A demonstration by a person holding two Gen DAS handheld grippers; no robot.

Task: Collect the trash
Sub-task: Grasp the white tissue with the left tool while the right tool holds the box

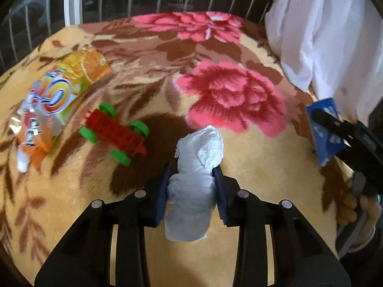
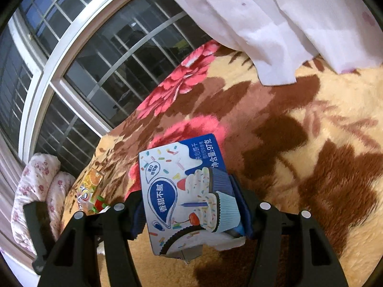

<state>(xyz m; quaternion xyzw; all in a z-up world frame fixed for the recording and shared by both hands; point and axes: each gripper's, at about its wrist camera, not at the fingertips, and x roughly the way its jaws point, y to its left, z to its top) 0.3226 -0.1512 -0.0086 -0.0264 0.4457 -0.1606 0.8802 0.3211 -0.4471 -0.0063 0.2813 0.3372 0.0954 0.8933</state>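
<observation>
While left gripper (image 1: 192, 177) pinches the tissue wad (image 1: 196, 167) on the blanket (image 1: 239, 191), soft paper may tear or slip on lifting. Right gripper (image 2: 191, 205) clamps the biscuit box (image 2: 186, 191) off-centre; it could pivot loose. Wrapper (image 1: 50, 100) remains on the blanket.

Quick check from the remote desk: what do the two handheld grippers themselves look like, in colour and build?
Both match. The left gripper and right gripper have glossy black, angular plastic arms with slotted cut-outs and round pale-grey pivot caps. Their fingers are dark blue ribbed pads. No cables or markings show. No sleeve is visible on the hand.
</observation>
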